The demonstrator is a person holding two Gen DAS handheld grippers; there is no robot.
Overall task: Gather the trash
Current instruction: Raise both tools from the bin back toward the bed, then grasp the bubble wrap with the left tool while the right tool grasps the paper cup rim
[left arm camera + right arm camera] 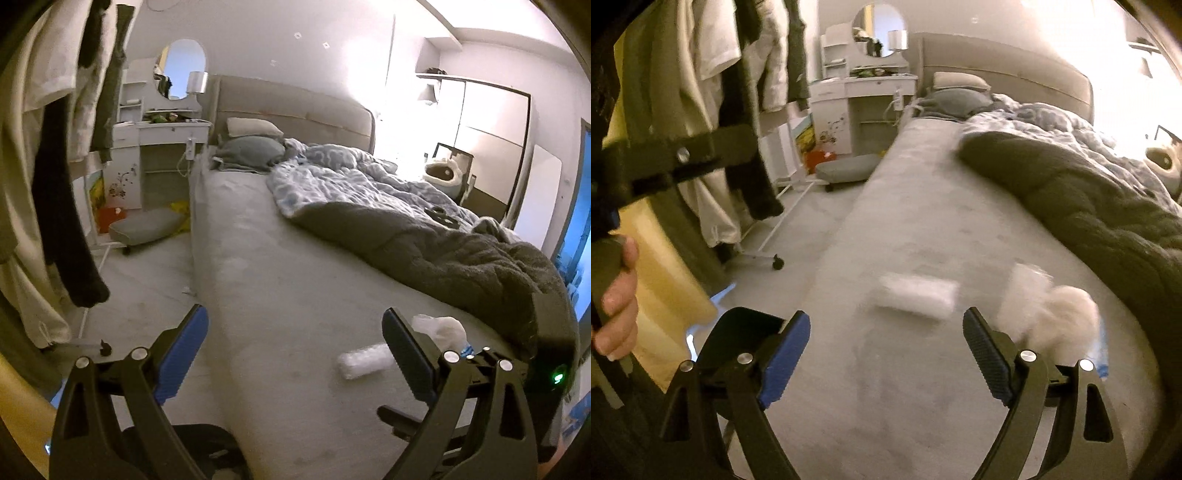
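Note:
Two pieces of trash lie on the bare grey mattress (280,266) near its foot. One is a clear crinkled plastic wrapper (364,363), which looks like a blurred white packet (918,299) in the right wrist view. The other is a crumpled white bag (439,328) beside the dark blanket, blurred (1060,317) in the right wrist view with something blue under it. My left gripper (295,321) is open and holds nothing, with the wrapper just inside its right finger. My right gripper (886,321) is open and holds nothing, short of the packet. A hand (617,302) holds the left gripper's handle.
A dark grey blanket (461,251) and a blue quilt (343,173) cover the right of the bed, with pillows (251,147) at the head. Clothes hang on a wheeled rack (713,110) on the left. A white dressing table (162,129) and a low grey stool (144,225) stand beyond.

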